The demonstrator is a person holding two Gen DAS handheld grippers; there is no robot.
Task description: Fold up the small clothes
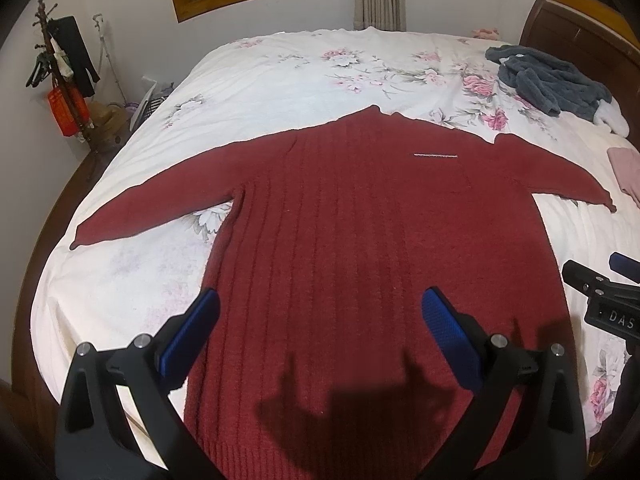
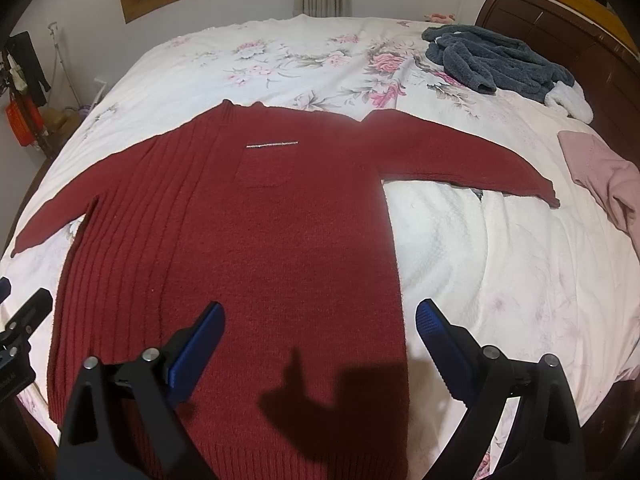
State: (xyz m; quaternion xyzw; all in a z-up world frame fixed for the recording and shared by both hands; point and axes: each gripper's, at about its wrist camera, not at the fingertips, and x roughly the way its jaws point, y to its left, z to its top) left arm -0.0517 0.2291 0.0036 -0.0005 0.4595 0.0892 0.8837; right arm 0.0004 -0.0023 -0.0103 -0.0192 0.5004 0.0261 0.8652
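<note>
A dark red knitted sweater (image 1: 360,240) (image 2: 248,232) lies flat on the bed, face up, both sleeves spread out to the sides and its hem nearest me. It has ribbed stripes on one half and a chest pocket (image 2: 266,164) with a silver trim. My left gripper (image 1: 320,316) hovers open above the lower left part of the sweater, nothing between its blue pads. Over the sweater's lower right edge my right gripper (image 2: 320,320) is open too, holding nothing. The right gripper's body shows at the edge of the left wrist view (image 1: 604,296).
The bed (image 2: 500,280) has a white floral cover. A grey-blue fluffy garment (image 2: 496,60) lies at the far right by the dark wooden headboard (image 2: 568,40). A pink garment (image 2: 604,176) lies at the right edge. A coat stand (image 1: 64,76) stands left of the bed.
</note>
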